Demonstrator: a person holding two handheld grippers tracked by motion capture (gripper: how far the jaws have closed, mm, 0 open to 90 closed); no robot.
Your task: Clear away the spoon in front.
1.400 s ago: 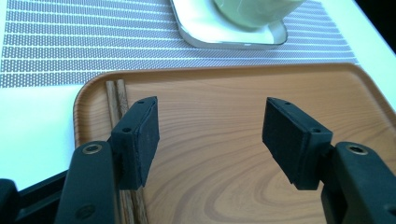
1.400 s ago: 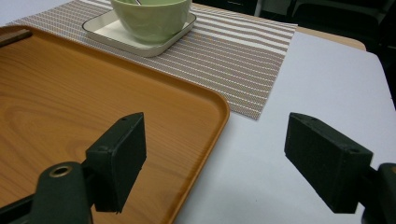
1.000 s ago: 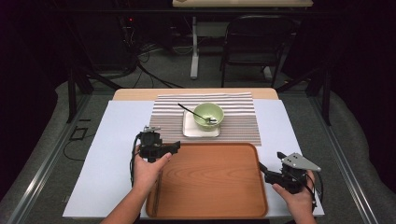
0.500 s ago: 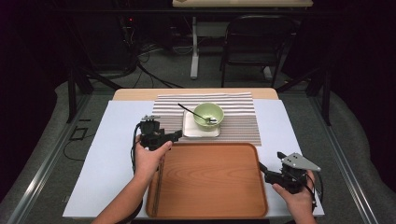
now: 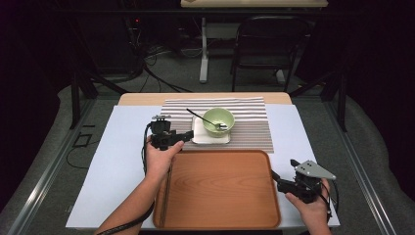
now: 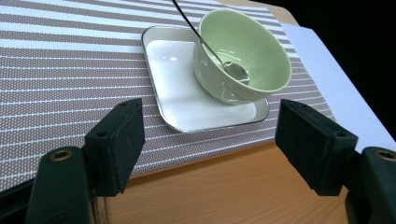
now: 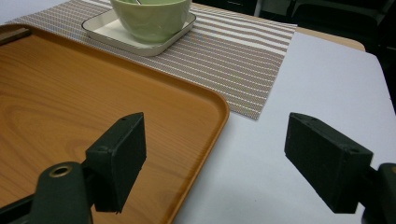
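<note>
Jaws of both grippers spread wide, holding nothing

Left gripper (image 5: 187,134) sits left of centre, aimed at the glossy green bowl (image 5: 219,120) on its square white plate (image 6: 187,88); a thin metal spoon (image 5: 203,119) slants toward upper left. Right gripper (image 5: 274,176), lower right, flanks the smooth wooden tray (image 5: 220,191); ribbed striped mat (image 5: 249,122)

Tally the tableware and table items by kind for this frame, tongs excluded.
Bowl: 1
Spoon: 1
Square plate: 1
Striped placemat: 1
Wooden tray: 1
Total: 5
</note>
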